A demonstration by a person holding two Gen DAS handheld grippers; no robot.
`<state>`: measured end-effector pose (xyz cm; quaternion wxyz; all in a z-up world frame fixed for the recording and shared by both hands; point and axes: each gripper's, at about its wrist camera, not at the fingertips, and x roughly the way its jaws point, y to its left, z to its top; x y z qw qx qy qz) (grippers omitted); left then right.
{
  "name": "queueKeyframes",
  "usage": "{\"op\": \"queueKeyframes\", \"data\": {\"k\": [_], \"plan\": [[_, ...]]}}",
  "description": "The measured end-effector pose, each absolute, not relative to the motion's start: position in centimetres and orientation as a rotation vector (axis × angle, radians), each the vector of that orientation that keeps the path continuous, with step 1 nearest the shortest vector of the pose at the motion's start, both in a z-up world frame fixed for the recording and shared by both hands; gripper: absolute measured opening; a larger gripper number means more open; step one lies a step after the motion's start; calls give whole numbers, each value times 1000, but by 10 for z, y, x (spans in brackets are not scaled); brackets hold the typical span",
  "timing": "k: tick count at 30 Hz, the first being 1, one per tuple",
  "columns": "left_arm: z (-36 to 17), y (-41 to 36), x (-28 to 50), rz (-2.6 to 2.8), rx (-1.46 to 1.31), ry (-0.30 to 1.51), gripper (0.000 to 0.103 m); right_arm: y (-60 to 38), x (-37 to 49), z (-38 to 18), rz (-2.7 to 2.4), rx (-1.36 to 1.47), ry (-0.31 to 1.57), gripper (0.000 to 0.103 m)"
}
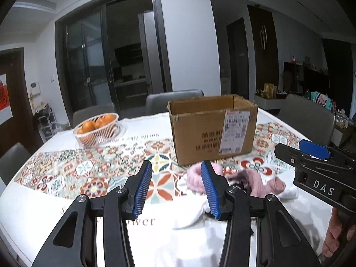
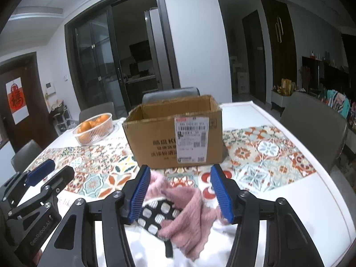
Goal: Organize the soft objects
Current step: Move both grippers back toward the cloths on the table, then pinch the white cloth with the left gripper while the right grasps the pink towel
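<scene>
A heap of soft things lies on the patterned tablecloth in front of an open cardboard box. It holds fluffy pink socks, a black sock with white squares and white cloth. My left gripper is open just left of the heap, with only tablecloth between its blue pads. My right gripper is open low over the heap; the pink and black socks lie between its fingers, unpressed. Each gripper shows in the other's view: right gripper, left gripper.
A white basket of oranges stands at the back left of the white table. Grey chairs ring the table. A hand grips the right tool's handle.
</scene>
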<state>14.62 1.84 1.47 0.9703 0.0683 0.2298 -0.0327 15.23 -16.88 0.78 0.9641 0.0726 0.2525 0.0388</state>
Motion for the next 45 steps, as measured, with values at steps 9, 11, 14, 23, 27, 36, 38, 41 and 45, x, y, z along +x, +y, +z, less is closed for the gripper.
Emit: {"op": "queueKeyframes", "data": {"k": [9, 11, 14, 23, 27, 36, 38, 41, 45], "plan": [[-17, 16, 143, -82, 132, 568, 45, -169, 149, -21, 83, 136, 600, 61], [-23, 16, 143, -77, 137, 579, 45, -168, 150, -26, 85, 134, 615, 61], [-32, 16, 146, -78, 141, 607, 45, -167, 153, -33, 89, 127, 631, 61], [-64, 11, 162, -95, 166, 699, 45, -166, 167, -52, 87, 119, 676, 61], [-78, 9, 170, -103, 175, 737, 45, -167, 176, -61, 83, 118, 697, 61], [-98, 7, 191, -120, 168, 802, 45, -166, 195, -76, 89, 109, 716, 61], [-102, 6, 195, -123, 166, 815, 45, -166, 199, -79, 88, 106, 723, 61], [-108, 4, 201, -123, 169, 833, 45, -168, 204, -83, 89, 116, 736, 61], [-112, 4, 206, -122, 168, 845, 43, -169, 210, -90, 82, 114, 750, 60]]}}
